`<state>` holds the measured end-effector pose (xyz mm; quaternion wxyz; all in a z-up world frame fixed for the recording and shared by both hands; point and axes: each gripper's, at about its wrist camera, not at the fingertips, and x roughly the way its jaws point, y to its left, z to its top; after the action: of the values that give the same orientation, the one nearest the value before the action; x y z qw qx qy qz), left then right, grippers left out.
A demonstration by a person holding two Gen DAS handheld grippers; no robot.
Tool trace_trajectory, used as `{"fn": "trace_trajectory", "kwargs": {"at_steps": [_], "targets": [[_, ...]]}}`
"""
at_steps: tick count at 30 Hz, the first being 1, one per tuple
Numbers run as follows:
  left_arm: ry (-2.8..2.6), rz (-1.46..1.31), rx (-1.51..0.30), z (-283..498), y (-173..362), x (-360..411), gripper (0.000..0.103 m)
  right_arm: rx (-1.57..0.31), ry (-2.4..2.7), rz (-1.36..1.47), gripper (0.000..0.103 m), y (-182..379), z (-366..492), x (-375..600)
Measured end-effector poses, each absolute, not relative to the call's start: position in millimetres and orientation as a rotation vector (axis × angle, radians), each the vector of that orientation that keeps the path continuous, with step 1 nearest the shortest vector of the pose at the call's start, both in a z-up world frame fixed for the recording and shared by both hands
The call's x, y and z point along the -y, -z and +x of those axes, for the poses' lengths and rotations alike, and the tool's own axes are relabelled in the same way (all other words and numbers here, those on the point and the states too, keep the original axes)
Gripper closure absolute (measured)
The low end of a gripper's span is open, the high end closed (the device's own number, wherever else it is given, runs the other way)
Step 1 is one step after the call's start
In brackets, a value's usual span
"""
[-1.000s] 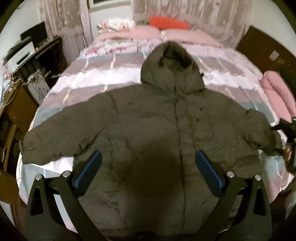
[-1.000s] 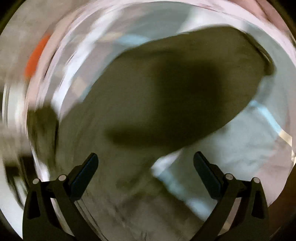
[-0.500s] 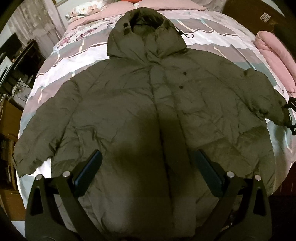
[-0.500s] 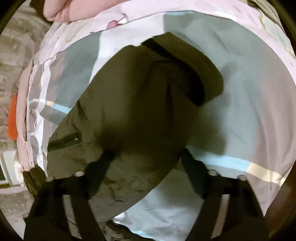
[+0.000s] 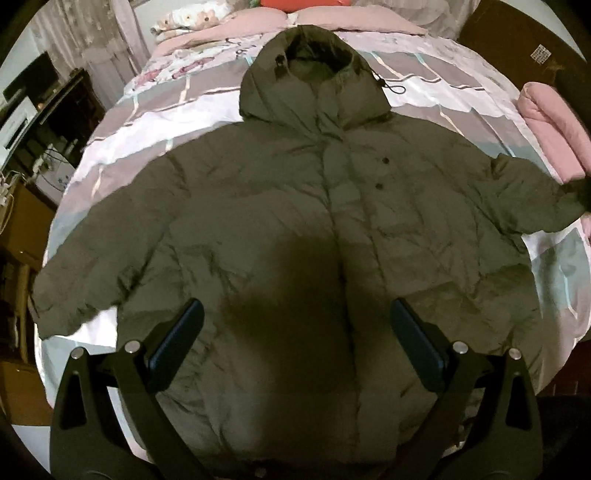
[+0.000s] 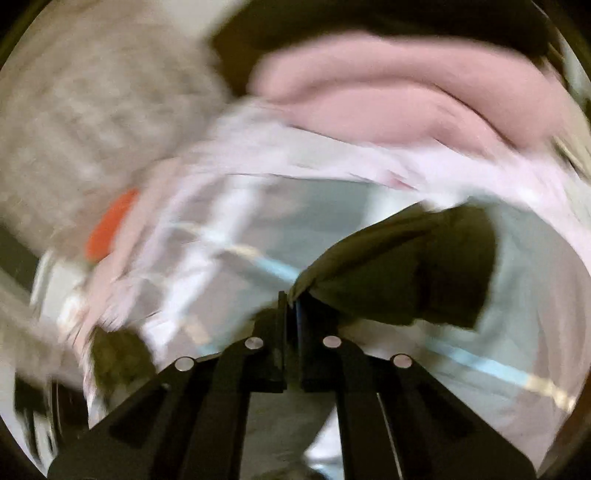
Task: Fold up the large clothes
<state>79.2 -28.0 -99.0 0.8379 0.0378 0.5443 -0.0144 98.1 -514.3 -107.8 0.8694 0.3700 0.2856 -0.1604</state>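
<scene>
Two claws: left claw (image 5: 295,343) gapes above jacket (image 5: 288,229); right claw (image 6: 291,306) pinches its sleeve (image 6: 406,269).

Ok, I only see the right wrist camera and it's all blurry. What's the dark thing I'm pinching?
Observer: It's one sleeve of a big green jacket spread front-up on a bed.
Operator: And the other side?
Observer: The left gripper is open above the jacket's lower front, holding nothing.
Operator: Anything folded yet?
Observer: No, the hood lies flat, pointing at the pink pillows.
</scene>
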Motion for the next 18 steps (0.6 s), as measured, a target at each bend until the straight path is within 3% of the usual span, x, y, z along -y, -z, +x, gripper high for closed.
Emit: {"fn": "trace_trajectory", "kwargs": {"at_steps": [5,9,14,15,16,18], "targets": [[0.033,0.015,-1.183,83,101,18,0.002,-0.622,-0.033,0.563,0.099,61,116,403],[-0.001,0.013,-1.193,86,107,10,0.002,-0.716,-0.336,0.5,0.1,55,114,309],[-0.044,-0.024,-1.212,90,112,-8,0.002,-0.859,-0.505,0.607,0.095,61,99,272],[-0.045,-0.036,-1.217,90,113,-11,0.002,-0.861,-0.477,0.627,0.077,60,110,280],[-0.042,-0.051,-1.224,90,114,-14,0.002,-0.854,-0.418,0.64,0.045,58,111,295],[-0.031,-0.071,-1.238,89,115,-17,0.002,-0.787,-0.186,0.66,0.014,60,111,346]]}}
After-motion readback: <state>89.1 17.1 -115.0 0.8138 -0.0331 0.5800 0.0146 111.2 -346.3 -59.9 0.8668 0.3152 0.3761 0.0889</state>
